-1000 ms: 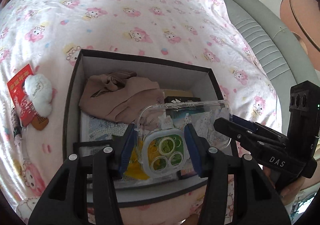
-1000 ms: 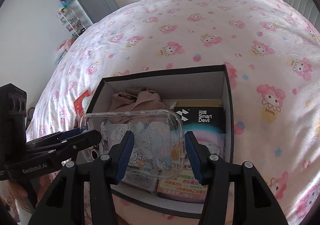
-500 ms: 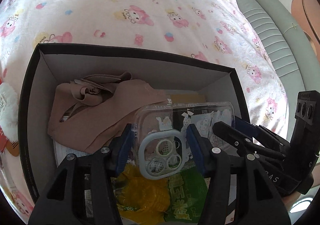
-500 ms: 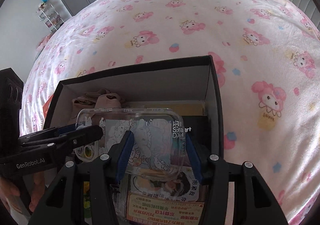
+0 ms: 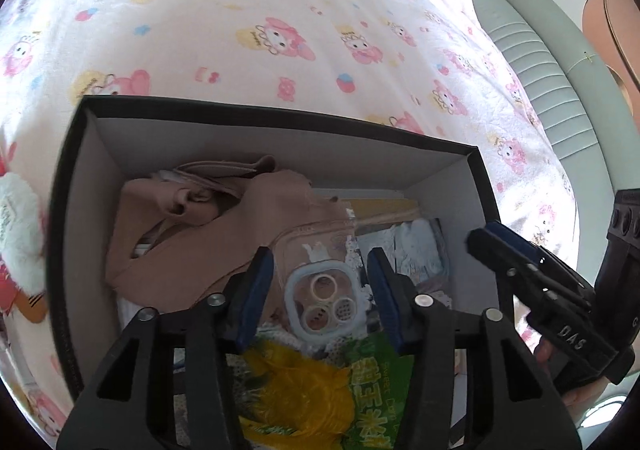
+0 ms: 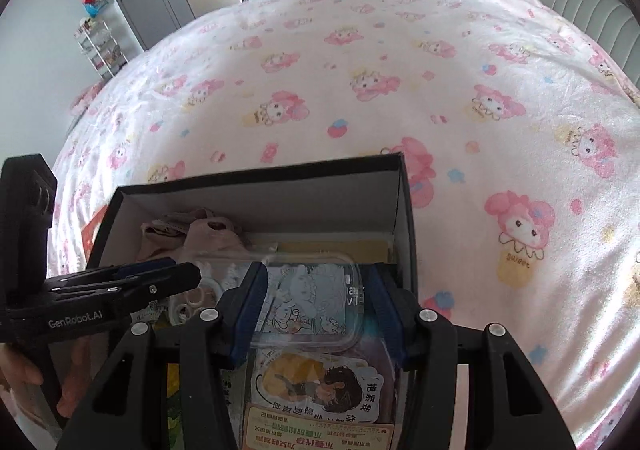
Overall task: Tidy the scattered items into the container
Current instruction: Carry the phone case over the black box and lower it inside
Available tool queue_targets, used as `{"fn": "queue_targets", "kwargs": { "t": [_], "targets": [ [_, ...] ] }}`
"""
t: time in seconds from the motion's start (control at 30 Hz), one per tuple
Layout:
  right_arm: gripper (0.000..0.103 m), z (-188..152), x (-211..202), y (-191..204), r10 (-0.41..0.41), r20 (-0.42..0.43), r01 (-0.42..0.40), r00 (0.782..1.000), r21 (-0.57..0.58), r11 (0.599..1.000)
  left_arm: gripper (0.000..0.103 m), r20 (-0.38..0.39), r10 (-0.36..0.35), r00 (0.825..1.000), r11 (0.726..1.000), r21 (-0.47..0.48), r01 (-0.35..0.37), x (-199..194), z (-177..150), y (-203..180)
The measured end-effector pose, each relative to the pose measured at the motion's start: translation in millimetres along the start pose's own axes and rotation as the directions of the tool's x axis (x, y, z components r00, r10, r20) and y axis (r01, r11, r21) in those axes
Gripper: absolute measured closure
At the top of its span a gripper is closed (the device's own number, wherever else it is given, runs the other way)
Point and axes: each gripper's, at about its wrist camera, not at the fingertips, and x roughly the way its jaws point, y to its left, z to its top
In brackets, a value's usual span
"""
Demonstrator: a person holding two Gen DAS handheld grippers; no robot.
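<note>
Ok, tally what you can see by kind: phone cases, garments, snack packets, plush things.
Clear phone case: 1
Beige garment: 1
Yellow-green snack packet: 1
White plush item: 1
Total: 4

Both hand-held tools are matte black plastic: the left gripper (image 5: 320, 286) and the right gripper (image 6: 316, 302) each carry two angular, cut-out fingers lined with blue pads (image 5: 256, 290) and fastened by round silver screws (image 5: 422, 300). White lettering reads "GenRobot.AI" on the left body and "DAS" on the right.
</note>
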Motion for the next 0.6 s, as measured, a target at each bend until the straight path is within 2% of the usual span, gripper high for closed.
{"fn": "queue_targets", "kwargs": {
  "t": [0.17,0.27,0.4,0.5,0.6],
  "targets": [
    [0.053,-7,3,-3,0.073,-0.031,-0.072,0.997,0.042,0.997,0.058,-0.049,0.027,0.998,0.999,-0.026,-0.028,7,-8,6],
    [0.053,-11,8,5,0.063,-0.065,-0.061,0.996,0.023,0.998,0.062,-0.085,0.004,0.996,0.999,-0.045,-0.007,20,-6,3],
    [0.053,-20,10,10,0.033,-0.076,-0.032,0.997,0.007,0.999,0.06,-0.111,-0.036,0.993,0.999,-0.039,0.031,32,8,-13],
    [0.053,-21,9,11,0.034,-0.079,-0.033,0.996,0.004,0.999,0.061,-0.068,-0.009,0.998,1.0,0.002,0.009,22,10,-21],
    [0.053,-22,7,12,0.053,-0.082,-0.052,0.995,0.004,0.999,0.061,-0.098,-0.004,0.995,1.0,-0.022,0.002,27,7,-12]
  ]
}}
